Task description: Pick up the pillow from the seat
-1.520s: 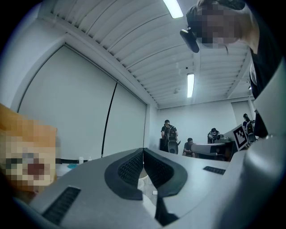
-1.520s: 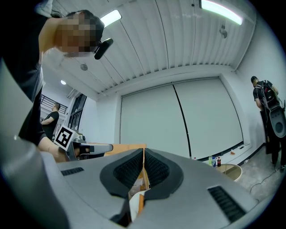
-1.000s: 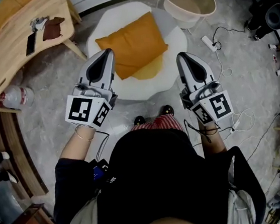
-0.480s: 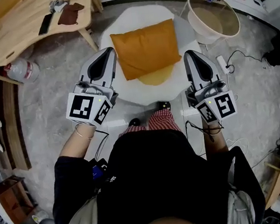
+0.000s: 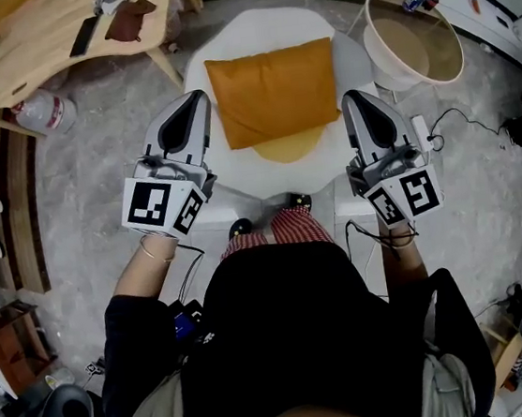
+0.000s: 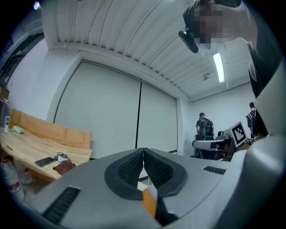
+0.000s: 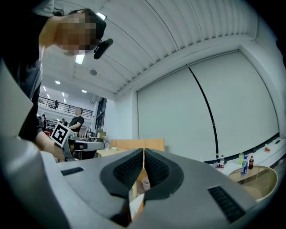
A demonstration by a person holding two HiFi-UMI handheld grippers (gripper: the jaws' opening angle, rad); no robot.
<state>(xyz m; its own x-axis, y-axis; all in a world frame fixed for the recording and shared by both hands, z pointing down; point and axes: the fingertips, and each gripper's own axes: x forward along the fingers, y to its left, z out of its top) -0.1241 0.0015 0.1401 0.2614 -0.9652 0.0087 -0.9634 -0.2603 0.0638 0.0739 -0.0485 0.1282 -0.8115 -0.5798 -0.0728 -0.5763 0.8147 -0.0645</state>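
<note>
An orange pillow [image 5: 273, 90] lies flat on a white round seat [image 5: 256, 30] straight ahead in the head view. My left gripper [image 5: 199, 95] hangs shut just off the pillow's left edge, above the seat's left rim, and holds nothing. My right gripper [image 5: 352, 97] hangs shut at the pillow's lower right corner, also with nothing in it. Both point upward and away, above the seat. In the left gripper view the pads [image 6: 134, 166] meet, and a sliver of orange pillow [image 6: 149, 204] shows below them. The right gripper view shows its pads [image 7: 154, 167] touching too.
A wooden table [image 5: 25, 54] with a phone and a brown wallet stands at the upper left, a plastic bottle [image 5: 43, 113] beneath it. A round beige side table [image 5: 413, 39] stands at the upper right, a power strip with cables [image 5: 422, 131] below it. The person's shoes [image 5: 241, 226] are at the seat's front.
The head view has swung so that the seat and pillow sit more squarely between the grippers. Both grippers keep their place in the picture and stay shut.
</note>
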